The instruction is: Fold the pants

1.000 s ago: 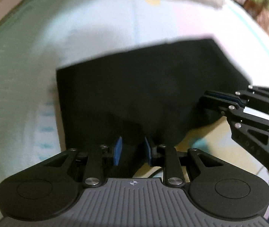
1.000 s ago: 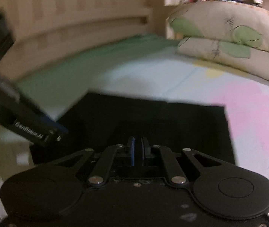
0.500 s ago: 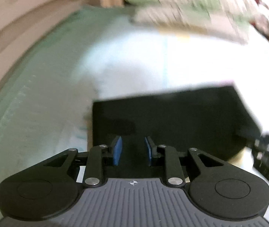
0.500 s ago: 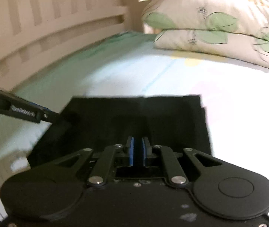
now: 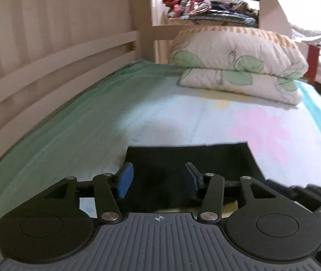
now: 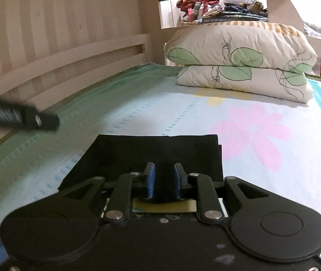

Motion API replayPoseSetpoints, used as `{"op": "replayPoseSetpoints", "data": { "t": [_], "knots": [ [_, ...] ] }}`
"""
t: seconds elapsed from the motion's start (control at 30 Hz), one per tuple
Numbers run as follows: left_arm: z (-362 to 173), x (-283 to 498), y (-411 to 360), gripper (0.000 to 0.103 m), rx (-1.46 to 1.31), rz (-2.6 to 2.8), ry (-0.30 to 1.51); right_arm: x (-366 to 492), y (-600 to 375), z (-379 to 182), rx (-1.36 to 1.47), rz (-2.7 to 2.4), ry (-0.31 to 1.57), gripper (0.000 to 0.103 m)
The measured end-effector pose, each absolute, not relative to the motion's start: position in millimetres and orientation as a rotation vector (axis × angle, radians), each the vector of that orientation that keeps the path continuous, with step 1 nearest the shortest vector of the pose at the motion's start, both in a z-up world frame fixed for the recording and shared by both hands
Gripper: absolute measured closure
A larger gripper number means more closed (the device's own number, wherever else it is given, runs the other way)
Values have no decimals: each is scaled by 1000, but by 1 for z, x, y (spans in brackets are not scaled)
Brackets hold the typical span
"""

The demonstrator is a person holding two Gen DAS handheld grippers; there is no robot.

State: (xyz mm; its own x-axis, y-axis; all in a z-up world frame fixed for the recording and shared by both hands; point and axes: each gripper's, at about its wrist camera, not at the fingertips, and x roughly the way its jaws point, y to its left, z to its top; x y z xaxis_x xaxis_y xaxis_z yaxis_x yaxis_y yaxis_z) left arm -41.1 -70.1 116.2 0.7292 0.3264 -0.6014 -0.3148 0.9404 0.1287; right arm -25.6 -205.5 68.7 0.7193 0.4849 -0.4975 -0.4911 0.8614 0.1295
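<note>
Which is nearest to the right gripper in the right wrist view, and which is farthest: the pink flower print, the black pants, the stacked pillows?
From the right gripper:
1. Black pants, directly ahead, folded flat on the bed just beyond the fingertips.
2. Pink flower print, ahead and to the right on the sheet.
3. Stacked pillows, farthest, at the far end of the bed.

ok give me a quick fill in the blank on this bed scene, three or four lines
1. The folded pants lying on the bed sheet are ___ in colour.
2. The number of pillows stacked at the head of the bed is ___.
3. The large flower printed on the sheet is ___.
4. The pads on the left gripper and right gripper are ___.

Missing words: black; two; pink; blue
</note>
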Motion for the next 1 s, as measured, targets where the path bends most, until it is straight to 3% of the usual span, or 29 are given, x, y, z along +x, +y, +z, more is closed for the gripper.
{"op": "replayPoseSetpoints", "data": {
  "t": [0.17,1.0],
  "knots": [
    [96,-47,-75,54,-19,351,744,-43,-208,66,-34,498,552,74],
    [66,-38,-74,54,-62,311,849,-22,-202,55,-8,419,624,71]
  ]
}}
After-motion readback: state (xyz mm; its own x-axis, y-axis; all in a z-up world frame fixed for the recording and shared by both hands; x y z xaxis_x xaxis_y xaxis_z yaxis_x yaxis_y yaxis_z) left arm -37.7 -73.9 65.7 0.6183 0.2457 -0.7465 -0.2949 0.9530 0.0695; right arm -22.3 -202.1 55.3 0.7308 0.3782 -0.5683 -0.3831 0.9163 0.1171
